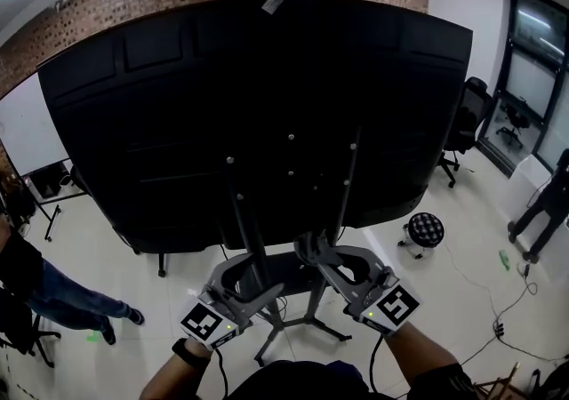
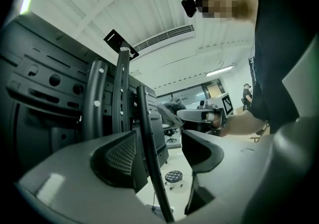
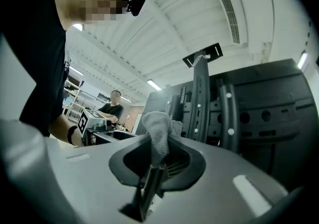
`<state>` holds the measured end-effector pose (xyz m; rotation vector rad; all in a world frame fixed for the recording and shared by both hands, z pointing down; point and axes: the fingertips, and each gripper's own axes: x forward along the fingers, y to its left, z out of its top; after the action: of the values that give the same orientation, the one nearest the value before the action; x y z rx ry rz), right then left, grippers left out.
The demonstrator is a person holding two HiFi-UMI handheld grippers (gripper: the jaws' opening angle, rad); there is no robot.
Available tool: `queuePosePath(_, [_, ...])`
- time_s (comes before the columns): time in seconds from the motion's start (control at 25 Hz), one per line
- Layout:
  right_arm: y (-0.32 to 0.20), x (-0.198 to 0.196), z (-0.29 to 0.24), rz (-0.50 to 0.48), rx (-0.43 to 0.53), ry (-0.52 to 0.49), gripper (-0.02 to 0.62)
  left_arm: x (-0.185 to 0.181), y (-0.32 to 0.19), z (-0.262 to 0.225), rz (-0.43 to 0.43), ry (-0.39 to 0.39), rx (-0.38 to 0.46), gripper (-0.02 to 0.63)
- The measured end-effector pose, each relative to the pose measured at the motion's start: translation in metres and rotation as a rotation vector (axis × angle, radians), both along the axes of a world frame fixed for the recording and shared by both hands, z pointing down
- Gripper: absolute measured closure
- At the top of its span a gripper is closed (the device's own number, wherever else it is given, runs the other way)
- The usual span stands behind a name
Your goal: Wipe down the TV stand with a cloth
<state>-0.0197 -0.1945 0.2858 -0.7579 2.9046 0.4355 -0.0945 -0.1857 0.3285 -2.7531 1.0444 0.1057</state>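
Note:
The TV stand's dark upright poles (image 1: 242,212) carry a big black TV (image 1: 258,96), seen from its back. My left gripper (image 1: 242,281) stands open low at the stand. One thin pole (image 2: 149,158) runs between its jaws, close to the left pad (image 2: 119,156) and apart from the other jaw. My right gripper (image 1: 318,256) is shut on a grey cloth (image 3: 158,131), which sticks up out of the jaws just in front of the stand's uprights (image 3: 199,103). From the left gripper view the cloth (image 2: 169,108) shows beside the poles.
The stand's legs (image 1: 298,323) spread over the pale floor below my hands. A checkered stool (image 1: 425,229) and an office chair (image 1: 467,123) stand to the right, with cables (image 1: 498,318) on the floor. A person (image 1: 53,292) stands at the left, another (image 1: 547,203) at the far right.

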Motion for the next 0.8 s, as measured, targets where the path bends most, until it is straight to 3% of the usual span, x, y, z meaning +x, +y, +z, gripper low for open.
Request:
queuePosePath(0.4, [-0.045, -0.013, -0.141, 0.047, 0.333, 0.116, 0.554, 0.001, -0.036, -0.136, 0.051, 0.008, 0.207, 0.296])
queuePosePath(0.64, [-0.083, -0.014, -0.226, 0.128, 0.494, 0.164, 0.554, 0.015, -0.043, -0.216, 0.067, -0.039, 0.358, 0.296])
queuePosePath(0.8, [-0.112, -0.019, -0.305, 0.167, 0.595, 0.191, 0.554, 0.017, -0.063, -0.287, 0.042, -0.062, 0.404, 0.296])
